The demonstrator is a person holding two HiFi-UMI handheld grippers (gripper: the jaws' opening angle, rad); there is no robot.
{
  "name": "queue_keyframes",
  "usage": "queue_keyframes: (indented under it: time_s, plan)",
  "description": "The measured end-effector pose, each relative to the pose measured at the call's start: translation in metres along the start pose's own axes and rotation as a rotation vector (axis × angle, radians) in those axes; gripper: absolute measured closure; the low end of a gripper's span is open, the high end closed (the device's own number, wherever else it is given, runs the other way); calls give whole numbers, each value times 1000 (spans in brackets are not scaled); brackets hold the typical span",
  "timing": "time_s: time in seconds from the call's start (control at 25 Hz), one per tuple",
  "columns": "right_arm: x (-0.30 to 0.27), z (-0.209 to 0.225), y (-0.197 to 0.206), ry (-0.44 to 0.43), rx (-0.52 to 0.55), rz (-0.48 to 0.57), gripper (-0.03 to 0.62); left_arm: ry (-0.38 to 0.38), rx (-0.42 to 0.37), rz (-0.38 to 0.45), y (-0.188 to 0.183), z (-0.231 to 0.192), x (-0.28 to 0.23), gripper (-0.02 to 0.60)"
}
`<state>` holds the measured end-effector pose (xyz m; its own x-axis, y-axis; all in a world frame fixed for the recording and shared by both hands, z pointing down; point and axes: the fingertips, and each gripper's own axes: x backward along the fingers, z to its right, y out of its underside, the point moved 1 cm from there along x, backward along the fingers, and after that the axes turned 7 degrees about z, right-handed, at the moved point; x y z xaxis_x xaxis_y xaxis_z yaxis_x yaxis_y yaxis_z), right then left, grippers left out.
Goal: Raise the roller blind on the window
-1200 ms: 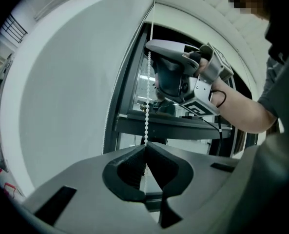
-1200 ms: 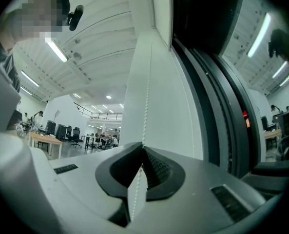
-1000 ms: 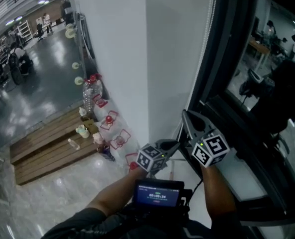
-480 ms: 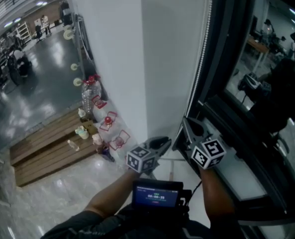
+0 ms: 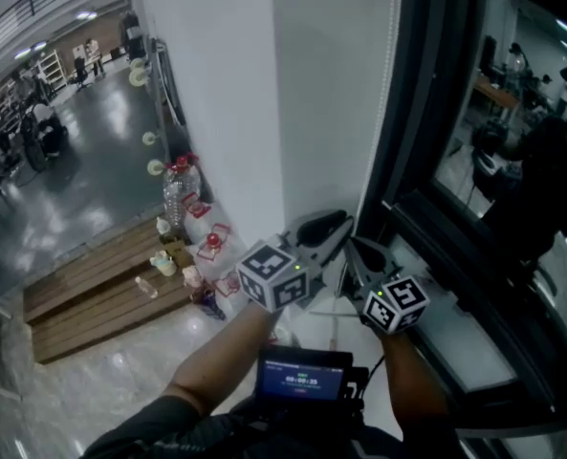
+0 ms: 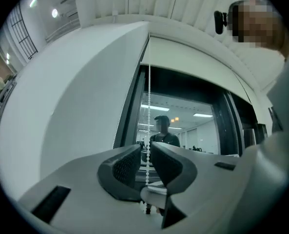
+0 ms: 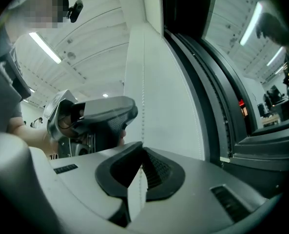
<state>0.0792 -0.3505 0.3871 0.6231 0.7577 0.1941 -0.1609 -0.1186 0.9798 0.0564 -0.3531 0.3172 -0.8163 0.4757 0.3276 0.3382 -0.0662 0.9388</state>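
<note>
Right gripper (image 7: 142, 156) is clamped on the white beaded pull cord (image 7: 143, 77), left gripper (image 6: 147, 155) jaws have just been opening with the cord loose between them; white fabric roller blind (image 6: 193, 57) sits high on the dark-framed window (image 6: 193, 126), probably few pulls left.

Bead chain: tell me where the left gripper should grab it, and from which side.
Grip the straight stretch of the bead chain above the right gripper, which is shut on it. Come level from the room side: the chain hangs plumb between the left gripper's jaws, just opened, so closing should catch it.
</note>
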Motion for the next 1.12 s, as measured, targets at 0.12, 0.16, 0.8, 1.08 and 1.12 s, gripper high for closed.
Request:
queue_keyframes:
  time_s: [0.12,0.16,0.8,1.08,1.12]
  plan:
    - [0,-1,1,-3,-3,3,589,17,-19,-2,-5,4,-13,514]
    - [1,0,2,1,-7,6,589,23,-22,-5,-6,5,-17,514]
    - [3,-9,21,-15,-10,-16,589,32,-29,-14,12,8,-19,569]
    - [14,-10,63,1,-49,-94,589,23,0,-71,53,5,-5,569]
    - [16,-10,68,4,-54,-105,589,24,8,-77,58,6,-3,569]
